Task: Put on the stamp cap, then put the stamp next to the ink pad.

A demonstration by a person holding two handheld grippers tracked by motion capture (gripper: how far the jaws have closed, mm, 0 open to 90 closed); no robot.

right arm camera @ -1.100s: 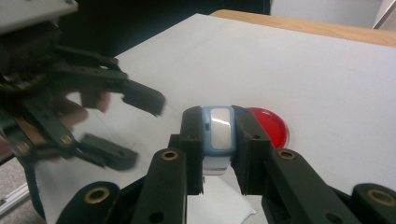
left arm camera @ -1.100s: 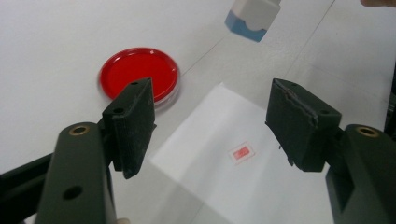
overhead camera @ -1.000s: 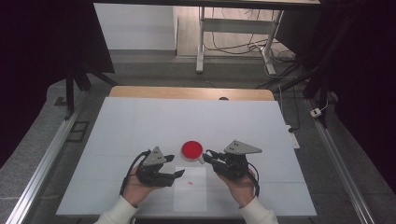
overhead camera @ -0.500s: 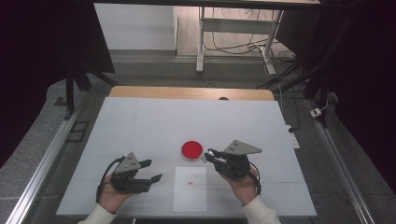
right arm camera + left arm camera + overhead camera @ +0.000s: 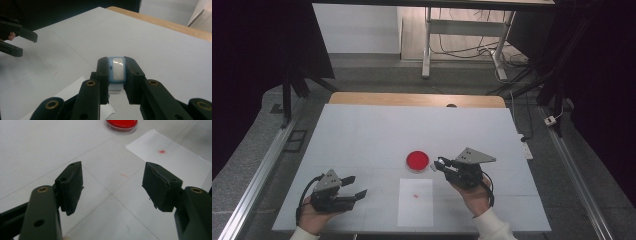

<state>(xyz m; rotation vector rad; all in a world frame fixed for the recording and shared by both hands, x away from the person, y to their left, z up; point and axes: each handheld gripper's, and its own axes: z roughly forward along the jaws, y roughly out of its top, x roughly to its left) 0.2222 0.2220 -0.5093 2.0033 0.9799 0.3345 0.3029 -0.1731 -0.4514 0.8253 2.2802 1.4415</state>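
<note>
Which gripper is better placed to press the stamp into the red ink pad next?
Probably right: the right gripper holds the stamp beside the red ink pad; the left gripper is open and farther off.

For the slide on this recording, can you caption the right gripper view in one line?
Right tongs clamp a small light-blue-framed white stamp above the white table and white paper sheet.

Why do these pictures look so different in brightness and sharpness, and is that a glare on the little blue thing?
High view: the white table is evenly lit, the surroundings nearly black. Left gripper view: the near black jaws look soft, while the white sheet and the red dish beyond are sharper. Right gripper view: a bright reflection sits on the pale face of the small blue-rimmed block clamped between the jaws; the background is dim.
</note>
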